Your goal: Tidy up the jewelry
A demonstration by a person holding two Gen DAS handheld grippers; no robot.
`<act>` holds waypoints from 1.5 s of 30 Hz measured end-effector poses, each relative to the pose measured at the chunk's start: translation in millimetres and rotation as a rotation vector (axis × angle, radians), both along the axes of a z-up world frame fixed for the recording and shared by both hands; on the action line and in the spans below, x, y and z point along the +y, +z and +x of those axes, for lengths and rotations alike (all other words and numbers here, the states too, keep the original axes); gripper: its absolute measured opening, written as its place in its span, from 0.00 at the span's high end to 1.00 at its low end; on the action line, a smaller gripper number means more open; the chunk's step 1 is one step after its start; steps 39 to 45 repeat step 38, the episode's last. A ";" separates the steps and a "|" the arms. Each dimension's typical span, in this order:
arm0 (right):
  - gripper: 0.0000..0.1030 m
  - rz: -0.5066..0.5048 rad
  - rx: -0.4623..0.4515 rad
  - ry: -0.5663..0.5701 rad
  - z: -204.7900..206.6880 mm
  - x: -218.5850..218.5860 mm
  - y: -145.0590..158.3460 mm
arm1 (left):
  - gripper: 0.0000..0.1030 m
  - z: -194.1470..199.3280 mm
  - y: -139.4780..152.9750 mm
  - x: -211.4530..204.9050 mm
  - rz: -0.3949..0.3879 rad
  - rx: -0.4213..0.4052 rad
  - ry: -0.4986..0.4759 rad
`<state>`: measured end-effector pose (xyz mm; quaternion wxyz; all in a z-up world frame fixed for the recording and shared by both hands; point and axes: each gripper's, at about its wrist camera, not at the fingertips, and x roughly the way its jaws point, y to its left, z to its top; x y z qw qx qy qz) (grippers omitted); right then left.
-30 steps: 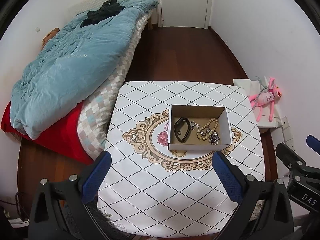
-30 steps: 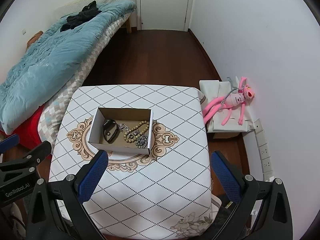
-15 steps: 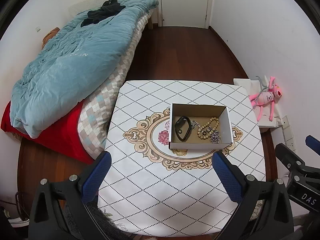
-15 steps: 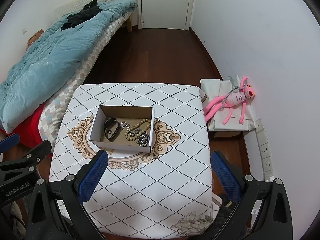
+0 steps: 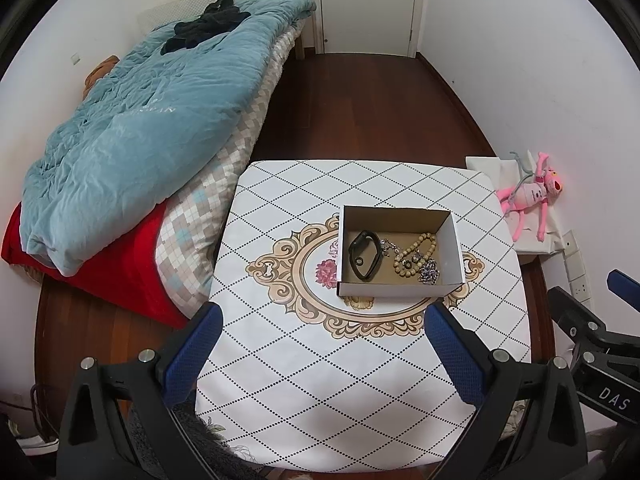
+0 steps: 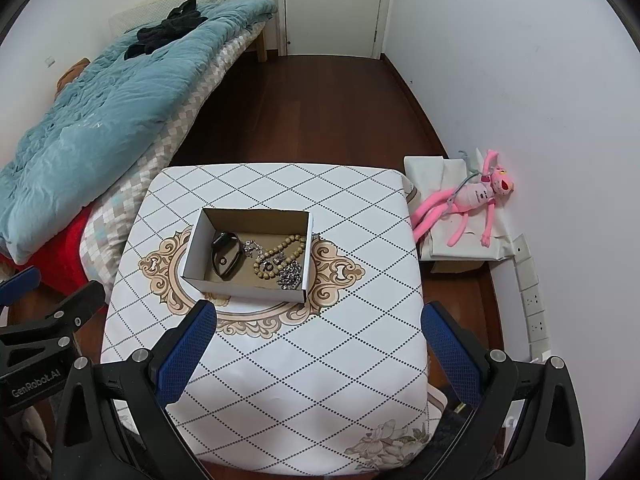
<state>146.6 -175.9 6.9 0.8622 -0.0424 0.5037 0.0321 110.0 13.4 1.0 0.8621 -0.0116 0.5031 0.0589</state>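
Jewelry sits inside an open cardboard box [image 5: 400,256] on the table [image 5: 320,380], ahead of both tools and well apart from their fingertips. Box contents, seen from the left tool's side: black watch band [image 5: 363,255] toward the left wall, wooden bead bracelet [image 5: 414,256] in the middle, silver chain [image 5: 430,274] bunched in the near right corner, a thin chain piece between band and beads. In the right wrist view the same order holds: black watch band [image 6: 226,255], wooden bead bracelet [image 6: 278,255], silver chain [image 6: 291,275], all in the cardboard box [image 6: 248,254].

Left tool [image 5: 322,344]: released, blue pads spread wide, nothing between them, held above the near part of the table. Right tool [image 6: 318,344]: likewise released and holding nothing, above the table [image 6: 300,380], box ahead and slightly to its left.

Surroundings: bed with a blue duvet [image 5: 132,136] off to the left; pink plush toy [image 6: 472,200] on a white bundle to the right, by the wall.
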 end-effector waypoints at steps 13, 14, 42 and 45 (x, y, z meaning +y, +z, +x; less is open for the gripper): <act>0.00 -0.003 0.002 -0.003 0.2 -1.4 -0.7 | 0.00 -2.7 1.3 -0.5 -0.007 0.000 0.002; 0.00 -0.003 0.001 -0.003 0.5 -2.2 -0.4 | 0.00 -2.7 1.4 -0.7 -0.007 0.000 0.002; 0.00 -0.003 0.005 -0.003 0.6 -3.4 0.3 | 0.00 -3.9 3.1 -2.8 -0.002 0.005 0.010; 0.00 -0.003 0.005 -0.003 0.6 -3.4 0.3 | 0.00 -3.9 3.1 -2.8 -0.002 0.005 0.010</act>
